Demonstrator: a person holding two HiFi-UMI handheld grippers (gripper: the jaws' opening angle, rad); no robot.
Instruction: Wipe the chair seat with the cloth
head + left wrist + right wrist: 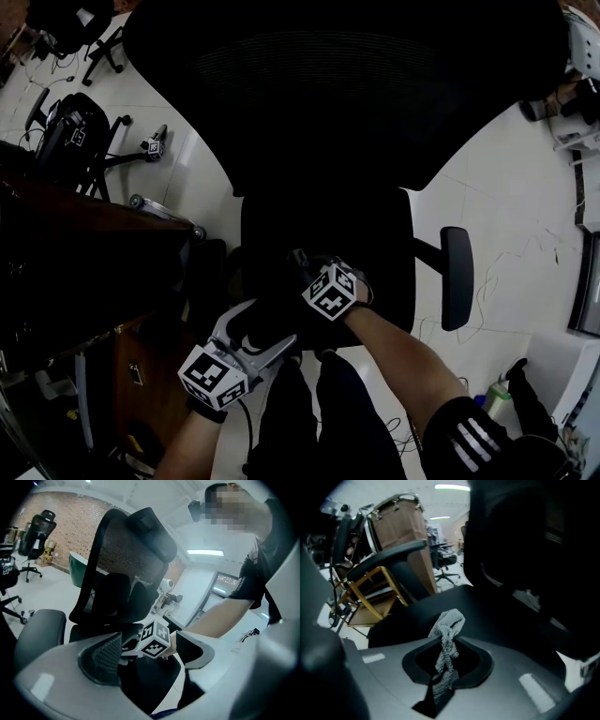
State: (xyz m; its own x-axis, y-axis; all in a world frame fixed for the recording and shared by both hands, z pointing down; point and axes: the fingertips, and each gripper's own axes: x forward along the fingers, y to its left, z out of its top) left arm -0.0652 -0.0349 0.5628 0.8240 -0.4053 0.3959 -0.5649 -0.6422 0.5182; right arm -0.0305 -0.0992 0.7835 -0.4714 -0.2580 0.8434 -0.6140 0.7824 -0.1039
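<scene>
Cloth (447,634) is pinched between the closed jaws of the right gripper (446,667), above the chair seat (497,616) near its 6 o'clock edge in the head view. Its long axis runs 6 to 12, free end toward 12. Left gripper (145,651) is wide open and empty. Wiping looks barely begun, with most of the seat left to do

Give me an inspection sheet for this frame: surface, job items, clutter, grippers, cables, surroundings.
Surface: black chair seat, very dark; no dirt can be made out.
Job's things: grey cloth, bunched, over the seat's front.
Clutter: nothing seen on the seat.
Grippers: right gripper shut on the cloth; left gripper open, nothing between its jaws.
Cables: thin cable on the floor right of the chair.
Surroundings: white tile floor; wooden cabinet at left; second chair beyond it.
</scene>
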